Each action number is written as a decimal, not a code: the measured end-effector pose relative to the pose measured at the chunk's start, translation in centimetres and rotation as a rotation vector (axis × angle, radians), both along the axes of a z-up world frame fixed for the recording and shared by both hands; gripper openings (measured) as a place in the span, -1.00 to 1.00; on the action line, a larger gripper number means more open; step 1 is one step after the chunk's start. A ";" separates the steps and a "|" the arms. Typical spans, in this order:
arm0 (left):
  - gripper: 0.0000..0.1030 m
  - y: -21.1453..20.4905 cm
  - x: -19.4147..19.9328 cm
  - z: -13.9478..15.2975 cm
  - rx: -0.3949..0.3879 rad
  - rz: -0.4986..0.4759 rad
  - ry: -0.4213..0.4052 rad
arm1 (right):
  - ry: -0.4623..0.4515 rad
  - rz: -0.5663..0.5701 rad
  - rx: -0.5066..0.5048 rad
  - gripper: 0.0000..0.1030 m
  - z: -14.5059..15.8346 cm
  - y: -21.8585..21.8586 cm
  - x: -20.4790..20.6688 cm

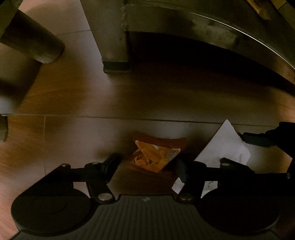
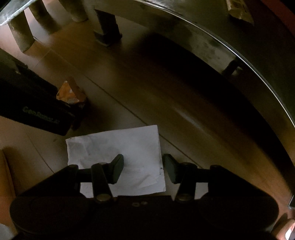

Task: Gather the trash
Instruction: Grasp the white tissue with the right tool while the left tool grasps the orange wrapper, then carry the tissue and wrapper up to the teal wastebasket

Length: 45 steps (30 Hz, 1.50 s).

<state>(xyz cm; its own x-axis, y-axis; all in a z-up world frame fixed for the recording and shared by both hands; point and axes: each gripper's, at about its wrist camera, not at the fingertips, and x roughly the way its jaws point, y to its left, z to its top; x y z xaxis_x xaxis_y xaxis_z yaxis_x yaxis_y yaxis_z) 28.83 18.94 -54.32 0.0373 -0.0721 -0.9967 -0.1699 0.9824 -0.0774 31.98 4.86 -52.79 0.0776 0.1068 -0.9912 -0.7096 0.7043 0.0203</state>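
Observation:
An orange snack wrapper [image 1: 154,154] lies crumpled on the tiled floor between the fingers of my left gripper [image 1: 147,164], which is open just above it. It also shows in the right wrist view [image 2: 71,92], partly hidden behind the left gripper's black body [image 2: 35,109]. A white sheet of paper [image 2: 118,147] lies flat on the floor under my right gripper [image 2: 143,166], which is open with its left finger over the sheet. The paper also shows in the left wrist view [image 1: 225,145], with a right fingertip [image 1: 256,140] on it.
A low table with a metal-edged top [image 1: 239,31] and a square leg [image 1: 114,55] stands just beyond the trash. Round stool legs [image 2: 20,35] stand at the far left. A paper packet [image 2: 237,9] lies on the table top. The scene is dim.

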 end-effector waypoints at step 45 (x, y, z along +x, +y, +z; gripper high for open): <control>-0.35 -0.9 -4.4 34.8 -0.031 -0.099 -0.403 | -0.228 -0.243 0.382 -0.96 34.5 -9.6 -3.8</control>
